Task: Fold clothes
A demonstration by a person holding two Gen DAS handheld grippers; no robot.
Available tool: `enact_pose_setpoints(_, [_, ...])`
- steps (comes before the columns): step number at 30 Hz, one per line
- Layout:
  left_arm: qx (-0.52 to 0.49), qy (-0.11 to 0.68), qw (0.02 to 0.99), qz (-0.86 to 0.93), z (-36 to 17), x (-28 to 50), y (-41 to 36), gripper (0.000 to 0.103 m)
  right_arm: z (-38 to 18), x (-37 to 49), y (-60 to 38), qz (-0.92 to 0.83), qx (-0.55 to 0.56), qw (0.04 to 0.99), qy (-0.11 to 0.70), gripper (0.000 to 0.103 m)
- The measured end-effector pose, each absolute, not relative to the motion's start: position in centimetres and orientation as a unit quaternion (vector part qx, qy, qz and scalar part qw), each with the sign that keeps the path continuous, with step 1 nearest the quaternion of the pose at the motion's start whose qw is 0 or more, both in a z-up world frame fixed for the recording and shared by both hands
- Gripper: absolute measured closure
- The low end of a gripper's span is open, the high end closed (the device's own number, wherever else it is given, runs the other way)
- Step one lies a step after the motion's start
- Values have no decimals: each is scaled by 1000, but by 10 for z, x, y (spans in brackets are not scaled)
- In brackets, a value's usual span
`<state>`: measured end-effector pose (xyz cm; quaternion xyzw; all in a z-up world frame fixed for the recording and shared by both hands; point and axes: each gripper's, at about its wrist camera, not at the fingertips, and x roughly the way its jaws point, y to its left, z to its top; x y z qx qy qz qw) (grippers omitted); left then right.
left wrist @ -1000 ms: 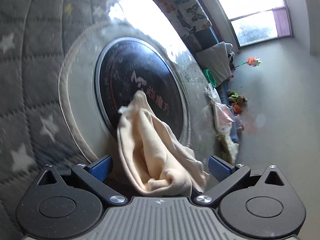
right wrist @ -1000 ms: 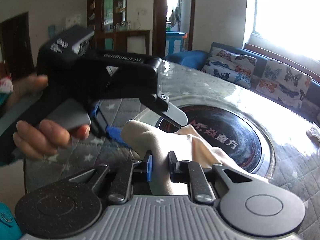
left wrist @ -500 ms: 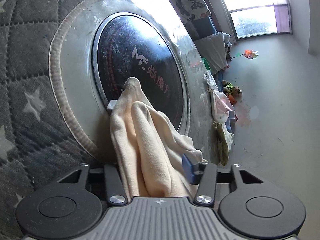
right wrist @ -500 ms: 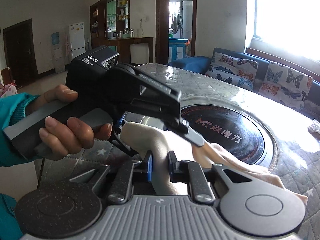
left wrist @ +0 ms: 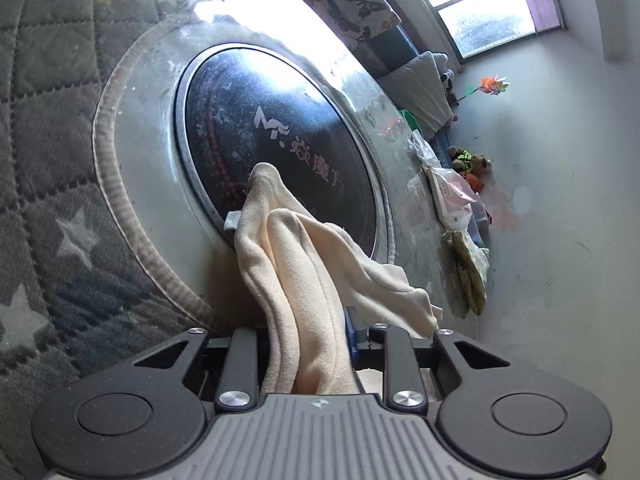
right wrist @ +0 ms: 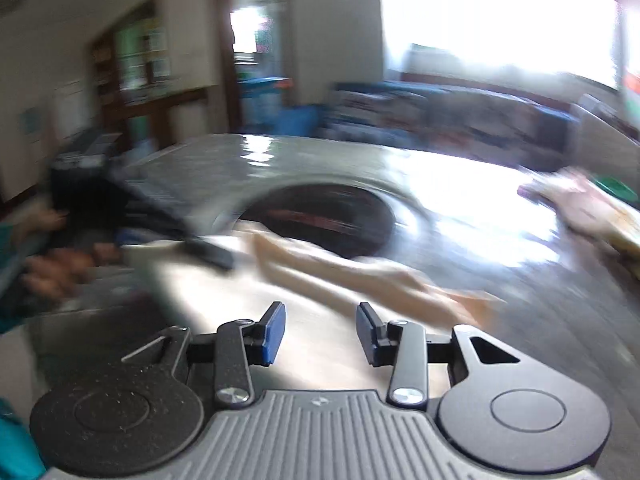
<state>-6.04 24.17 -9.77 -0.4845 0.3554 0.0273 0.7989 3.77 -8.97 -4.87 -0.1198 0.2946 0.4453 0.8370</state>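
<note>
1. The left gripper is seen with its jaws closing on a bunched fold of the cream garment; the cloth fills the gap between the fingers, and a blue pad is pressed against its right side.
2. The right gripper is seen with its jaws opening and nothing between the blue pads; only the shiny table surface shows in the gap, and the garment lies beyond the fingertips, apart from them.
3. The garment is draped from the left gripper forward onto the table, its far tip lying over the near edge of the black round hotplate set in the table's middle. A small white tag is seen at the cloth's edge, on the hotplate's metal rim.
4. In the right wrist view, which is heavily blurred, the garment is stretched as a long pale strip just in front of the hotplate.
5. The person's hand is seen to the left of the hotplate in that view, wrapped around the left gripper's handle.
6. A quilted grey table cover with stars surrounds the hotplate's rim.
7. Beyond the hotplate, at the table's far edge, some plastic bags are seen.
</note>
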Motion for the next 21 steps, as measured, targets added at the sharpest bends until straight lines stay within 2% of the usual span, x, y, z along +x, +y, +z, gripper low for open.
enact_pose_setpoints(3, [-460,359,812,33,-93,-58,237,77,-62,65,-112,405,-79,850,328,61])
enact_pose_setpoints(4, [-452,360,816,35,-92,-58,235,77,-66,75,-119,391,-65,853,339,54])
enact_pose_setpoints(5, [-443,361,820,37,-90,-57,233,77,-69,81,-123,387,-48,854,345,52])
enact_pose_setpoints(11, [-428,366,825,43,-88,-55,230,77,-83,108,-136,375,62,847,371,50])
enact_pose_setpoints(15, [-421,367,828,44,-88,-54,229,77,-89,117,-138,357,87,849,380,50])
enact_pose_setpoints(18, [-414,366,832,45,-87,-53,227,77,-90,113,-131,357,59,852,377,59])
enact_pose_setpoints(19, [-413,366,833,46,-87,-53,227,77,-90,111,-129,361,58,850,379,74])
enact_pose_setpoints(20, [-411,367,834,46,-86,-52,227,77,-89,110,-127,364,58,848,381,81])
enact_pose_setpoints(21, [-408,367,834,47,-86,-52,226,77,-89,108,-125,368,58,845,383,83])
